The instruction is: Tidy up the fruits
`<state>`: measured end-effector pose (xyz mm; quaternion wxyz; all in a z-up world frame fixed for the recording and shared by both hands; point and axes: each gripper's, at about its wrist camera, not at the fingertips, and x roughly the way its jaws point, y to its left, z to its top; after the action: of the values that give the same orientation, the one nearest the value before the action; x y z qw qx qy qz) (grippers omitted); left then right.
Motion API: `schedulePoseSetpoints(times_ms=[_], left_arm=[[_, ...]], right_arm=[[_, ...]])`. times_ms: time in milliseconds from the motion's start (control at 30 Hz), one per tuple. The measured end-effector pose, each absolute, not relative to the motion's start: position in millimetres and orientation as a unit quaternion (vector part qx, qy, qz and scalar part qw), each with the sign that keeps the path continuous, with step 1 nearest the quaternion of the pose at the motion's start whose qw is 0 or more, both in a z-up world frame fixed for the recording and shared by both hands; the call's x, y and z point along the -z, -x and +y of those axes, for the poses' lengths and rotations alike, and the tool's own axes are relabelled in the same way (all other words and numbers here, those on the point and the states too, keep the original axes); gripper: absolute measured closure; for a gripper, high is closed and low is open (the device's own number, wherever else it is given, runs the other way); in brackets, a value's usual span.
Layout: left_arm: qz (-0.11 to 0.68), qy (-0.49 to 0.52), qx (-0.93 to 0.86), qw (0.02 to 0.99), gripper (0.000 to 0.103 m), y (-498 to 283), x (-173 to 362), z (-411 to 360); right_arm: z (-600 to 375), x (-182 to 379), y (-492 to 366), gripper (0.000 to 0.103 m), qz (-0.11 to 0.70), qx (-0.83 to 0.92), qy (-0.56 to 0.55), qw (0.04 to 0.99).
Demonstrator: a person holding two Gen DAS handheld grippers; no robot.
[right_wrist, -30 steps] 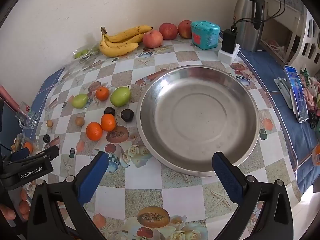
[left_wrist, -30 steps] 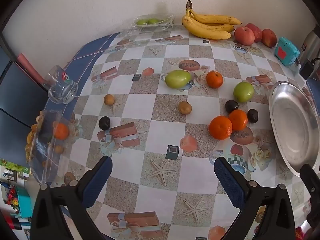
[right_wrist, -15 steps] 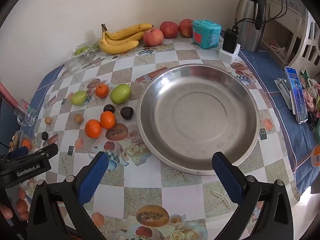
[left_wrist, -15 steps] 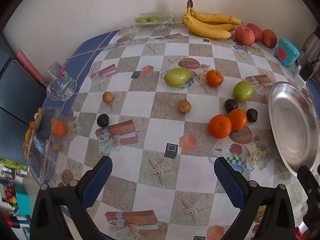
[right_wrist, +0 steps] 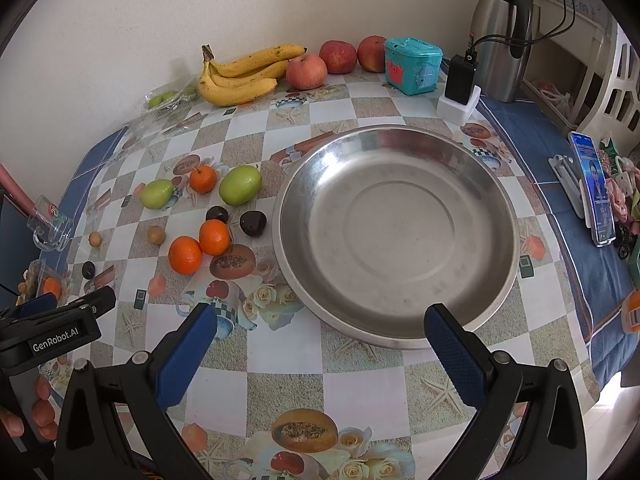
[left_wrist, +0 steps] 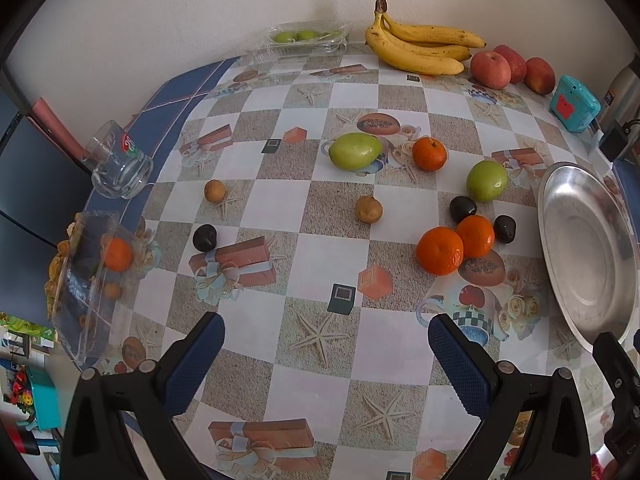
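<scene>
While hovering above the patterned tablecloth point(left_wrist: 312, 216): left gripper point(left_wrist: 326, 344) gaping wide, gripping nothing; right gripper point(right_wrist: 320, 332) likewise spread wide, straddling the near rim of the steel pan point(right_wrist: 396, 236). Pan lying empty. Two oranges point(right_wrist: 200, 246) touching, sitting just left of pan, dark fruits point(right_wrist: 253, 223) near them. Green fruits point(left_wrist: 420, 160) farther back. Bananas point(right_wrist: 244, 74) and apples point(right_wrist: 332, 60) resting against the wall.

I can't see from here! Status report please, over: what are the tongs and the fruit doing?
Left tongs open, empty. Right tongs open, empty, above table. Steel dish holds nothing; oranges lie loose beside it. Nothing blocking the way.
</scene>
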<state>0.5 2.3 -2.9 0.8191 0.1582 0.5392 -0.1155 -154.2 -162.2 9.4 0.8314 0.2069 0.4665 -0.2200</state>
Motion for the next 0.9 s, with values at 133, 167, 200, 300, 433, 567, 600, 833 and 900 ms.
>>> schedulePoseSetpoints(times_ms=[133,167,200,300,433,567,600,833,900], left_arm=[[0.539,-0.158,0.116,0.819,0.0,-0.5,2.9,2.5],[0.539,-0.158,0.116,0.819,0.0,-0.4,3.0,2.5],[0.539,-0.158,0.116,0.819,0.0,-0.6,2.8,2.6],[0.539,-0.158,0.116,0.819,0.0,-0.6,2.9,2.6],[0.539,-0.158,0.116,0.819,0.0,-0.2,3.5,3.1],[0.539,-0.158,0.116,0.819,0.0,-0.1,3.9,3.2],[0.539,-0.158,0.116,0.819,0.0,-0.2,3.8,3.1],[0.539,-0.159,0.116,0.819,0.0,-0.1,3.7,3.0],[0.539,-0.158,0.115,0.819,0.0,-0.3,3.5,2.9]], right_arm=[[-162.0,-9.0,154.5,0.0,0.466,0.22,-0.206,0.831],[-162.1,-9.3,154.0,0.0,0.466,0.22,-0.207,0.831],[-162.3,-9.2,154.1,0.0,0.467,0.221,-0.207,0.831],[-162.3,-9.3,154.1,0.0,0.467,0.22,-0.207,0.831],[-161.8,-7.5,154.5,0.0,0.468,0.22,-0.207,0.83],[-161.8,-7.1,154.6,0.0,0.469,0.221,-0.207,0.83],[-161.5,-6.6,154.7,0.0,0.469,0.221,-0.207,0.83],[-160.9,-6.4,153.5,0.0,0.471,0.221,-0.206,0.829],[-160.8,-6.2,153.6,0.0,0.472,0.221,-0.206,0.829]])
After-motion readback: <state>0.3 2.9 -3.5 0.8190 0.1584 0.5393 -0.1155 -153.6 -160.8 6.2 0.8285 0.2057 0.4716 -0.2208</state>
